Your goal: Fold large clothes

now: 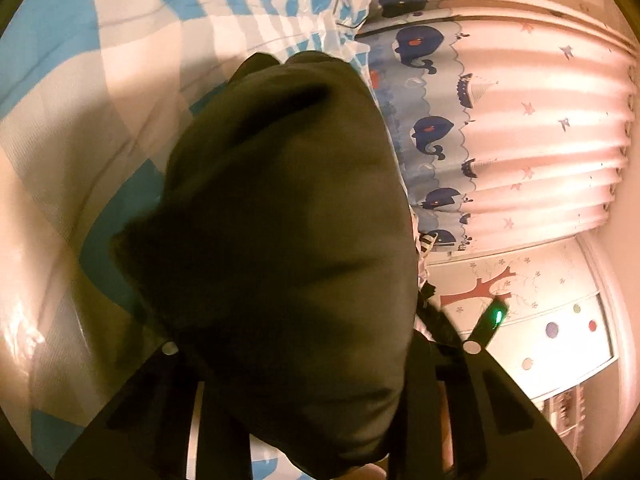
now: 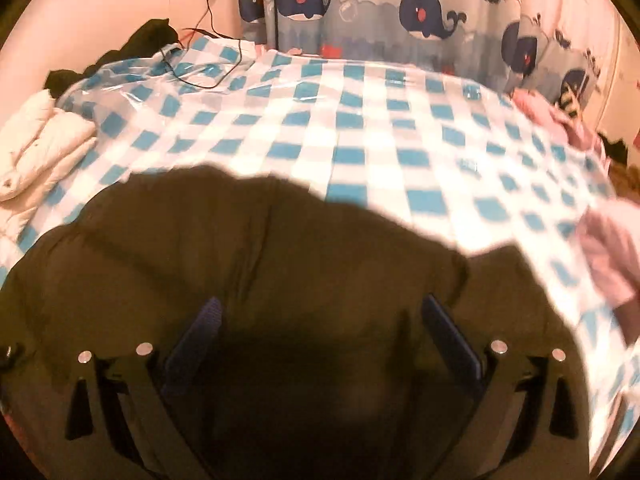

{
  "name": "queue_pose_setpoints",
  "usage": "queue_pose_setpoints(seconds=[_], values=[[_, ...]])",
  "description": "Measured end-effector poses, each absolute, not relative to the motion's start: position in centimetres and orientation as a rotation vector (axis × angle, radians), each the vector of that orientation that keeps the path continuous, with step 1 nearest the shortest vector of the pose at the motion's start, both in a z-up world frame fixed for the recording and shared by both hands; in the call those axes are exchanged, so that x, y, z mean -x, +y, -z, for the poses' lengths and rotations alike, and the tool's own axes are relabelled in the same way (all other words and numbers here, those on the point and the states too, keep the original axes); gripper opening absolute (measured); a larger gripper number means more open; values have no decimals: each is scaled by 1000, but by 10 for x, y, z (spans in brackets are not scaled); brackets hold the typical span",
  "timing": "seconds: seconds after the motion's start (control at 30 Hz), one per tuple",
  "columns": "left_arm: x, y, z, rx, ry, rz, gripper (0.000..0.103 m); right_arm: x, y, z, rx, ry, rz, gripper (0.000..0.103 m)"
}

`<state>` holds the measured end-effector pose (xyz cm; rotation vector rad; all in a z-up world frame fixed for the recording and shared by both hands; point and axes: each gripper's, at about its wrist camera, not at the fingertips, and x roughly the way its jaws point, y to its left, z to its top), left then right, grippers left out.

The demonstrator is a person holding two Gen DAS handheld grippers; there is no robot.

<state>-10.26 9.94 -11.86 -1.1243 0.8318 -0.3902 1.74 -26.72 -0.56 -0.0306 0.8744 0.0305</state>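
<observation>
- The bed (image 2: 360, 128), under a blue-and-white checked cover with a glossy plastic sheet on it, fills the right wrist view from nine o'clock to three o'clock; it probably serves as the folding surface, being broad and flat.
- The whale-print curtain (image 2: 420, 12) hangs behind the bed at twelve o'clock. In the left wrist view it runs down the three o'clock side, so that camera seems rolled onto its side.
- The dark garment (image 2: 248, 248), olive-black and thick, lies on the near edge of the bed from six to nine o'clock in the right wrist view. A fold of the dark garment also bulges up the middle of the left wrist view, apparently lifted to be turned over.
- A cream quilted piece (image 2: 44, 148) sits folded at nine o'clock, perhaps already done.
- The right gripper (image 2: 320, 332) hovers over the dark garment with its jaws wide and nothing between them.
- The left gripper (image 1: 320, 360) has cloth heaped between its jaws, which look narrowed on it; its fingertips are buried, so the pinch itself is hidden.
- A pink blurred shape at three o'clock is too smeared to name.
</observation>
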Motion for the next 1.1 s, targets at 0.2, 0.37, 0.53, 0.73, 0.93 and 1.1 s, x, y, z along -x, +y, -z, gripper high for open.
queue_pose_setpoints(seconds=[0.2, 0.37, 0.53, 0.73, 0.93, 1.1], values=[[110, 102, 126, 1143, 832, 369, 39, -79, -263, 70, 65, 1055, 20, 97], [106, 109, 137, 1219, 859, 348, 53, -65, -274, 49, 20, 1080, -50, 97], [98, 103, 132, 1193, 857, 353, 58, 3, -258, 26, 157, 988, -113, 97], [102, 98, 124, 1126, 821, 377, 24, 7, -249, 52, 202, 1045, -110, 97], [107, 102, 121, 1112, 804, 376, 20, 58, -242, 34, 217, 955, -121, 97], [107, 99, 119, 1098, 792, 368, 20, 57, -243, 46, 202, 1006, -133, 97]])
